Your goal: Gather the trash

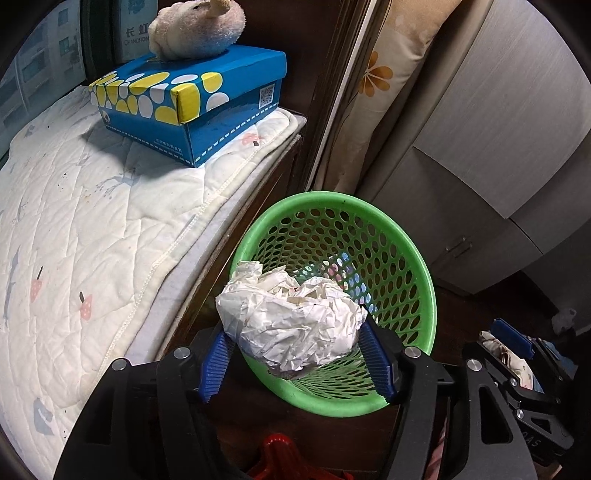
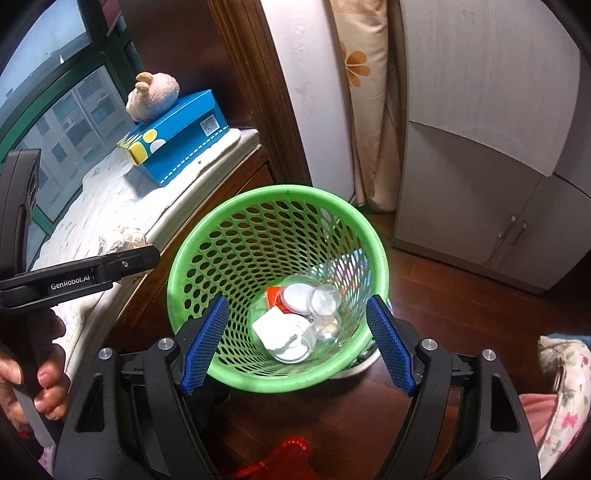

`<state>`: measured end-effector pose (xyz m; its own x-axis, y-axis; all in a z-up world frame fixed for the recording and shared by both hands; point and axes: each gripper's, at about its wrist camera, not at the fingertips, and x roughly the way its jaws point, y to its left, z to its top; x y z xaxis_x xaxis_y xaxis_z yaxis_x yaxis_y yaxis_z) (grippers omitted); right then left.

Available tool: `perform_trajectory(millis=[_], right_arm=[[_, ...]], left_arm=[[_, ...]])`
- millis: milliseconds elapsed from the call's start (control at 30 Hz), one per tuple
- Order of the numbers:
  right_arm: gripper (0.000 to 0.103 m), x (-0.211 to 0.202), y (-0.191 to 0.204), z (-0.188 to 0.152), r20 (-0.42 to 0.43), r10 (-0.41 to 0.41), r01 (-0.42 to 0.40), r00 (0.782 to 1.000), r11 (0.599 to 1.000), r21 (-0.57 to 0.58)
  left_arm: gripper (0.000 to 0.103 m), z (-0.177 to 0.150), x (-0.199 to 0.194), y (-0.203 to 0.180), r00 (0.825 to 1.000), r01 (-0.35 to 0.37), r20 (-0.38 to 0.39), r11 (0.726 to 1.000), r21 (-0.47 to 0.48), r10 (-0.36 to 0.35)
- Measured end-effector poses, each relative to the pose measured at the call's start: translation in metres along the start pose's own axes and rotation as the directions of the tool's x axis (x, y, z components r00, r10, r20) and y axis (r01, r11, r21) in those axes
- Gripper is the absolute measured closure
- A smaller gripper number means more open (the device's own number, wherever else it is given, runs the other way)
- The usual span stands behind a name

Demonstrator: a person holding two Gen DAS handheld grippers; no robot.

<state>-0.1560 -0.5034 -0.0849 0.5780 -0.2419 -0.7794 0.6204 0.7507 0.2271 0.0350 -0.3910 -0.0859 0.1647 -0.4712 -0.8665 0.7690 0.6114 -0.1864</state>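
Green plastic is filling the middle of both views: the mesh wastebasket (image 2: 277, 288) is standing on the dark wood floor (image 2: 461, 302), just beside the padded window seat (image 1: 92, 221). The left gripper (image 1: 295, 354) is hanging over the basket's near rim with a crumpled white paper ball (image 1: 291, 325) sitting between its blue pads (image 1: 212, 369); the jaws are standing about half open, and whether the pads are pressing on the paper I cannot tell. The right gripper (image 2: 299, 343) is pointing down into the basket with its jaws spread wide and gripping nothing. Inside, at the bottom, a clear plastic bottle (image 2: 325, 306), white scraps (image 2: 273, 326) and something red (image 2: 274, 295) are lying together. A hand (image 2: 40, 373) is gripping the left tool's handle at the edge of the right view. On the seat, a blue box (image 1: 192, 107) is carrying a plush toy (image 1: 195, 29).
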Motion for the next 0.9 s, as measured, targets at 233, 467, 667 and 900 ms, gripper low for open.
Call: perform_trajectory(millis=[233,467,667,900], right_arm=[[0.026,0.000,-0.001,-0.001,-0.005,0.011,-0.011,1.000,1.000,0.012],[0.026,-0.003,0.017,0.000,0.001,0.043,-0.043,0.999,0.999,-0.020],[0.019,-0.007,0.049,0.003,0.012,0.078,-0.076,0.997,0.993,-0.085],[0.017,-0.010,0.092,0.010,0.019,0.135,-0.130,0.991,0.979,-0.157]], left_arm=[[0.025,-0.001,-0.010,0.000,0.999,-0.015,0.035,1.000,0.016,0.014],[0.021,-0.008,-0.036,0.022,0.996,-0.039,0.082,0.999,-0.018,0.040],[0.016,-0.016,-0.066,0.053,0.986,-0.081,0.139,0.993,-0.082,0.092],[0.010,-0.033,-0.101,0.093,0.962,-0.159,0.196,0.974,-0.161,0.189]])
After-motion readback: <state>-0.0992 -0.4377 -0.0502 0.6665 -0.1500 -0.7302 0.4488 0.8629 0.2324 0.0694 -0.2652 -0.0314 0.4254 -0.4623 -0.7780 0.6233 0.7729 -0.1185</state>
